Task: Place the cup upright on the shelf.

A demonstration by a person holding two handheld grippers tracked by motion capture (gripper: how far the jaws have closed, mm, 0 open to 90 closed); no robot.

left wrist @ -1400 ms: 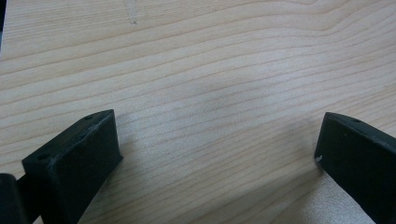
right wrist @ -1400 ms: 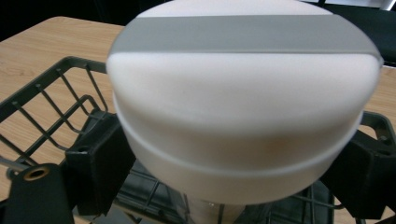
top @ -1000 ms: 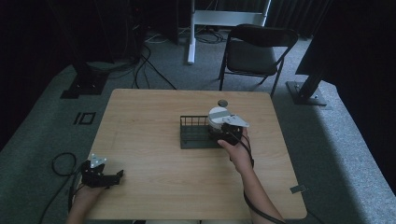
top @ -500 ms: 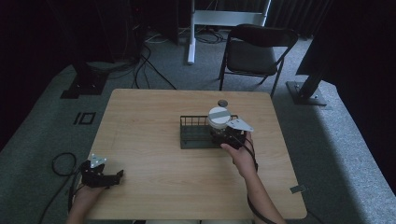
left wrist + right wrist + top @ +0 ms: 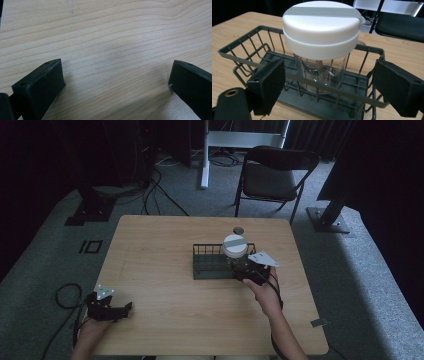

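Clear-glass jar [image 5: 319,67] with a white lid [image 5: 321,25] is standing inside the wire basket [image 5: 210,265] on the worktop [image 5: 165,285]. Right claw [image 5: 329,87] is gaping wide, gripping nothing, just outside the basket's near rail; left claw [image 5: 115,82] is lying open, idle. Withdrawing straight back is probably safest, avoiding the rail.

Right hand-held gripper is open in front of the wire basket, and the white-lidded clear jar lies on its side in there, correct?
Not quite. The jar stands upright in the wire basket, white lid on top, as the right gripper view shows. The rest holds: the right hand-held gripper is open in front of the basket.
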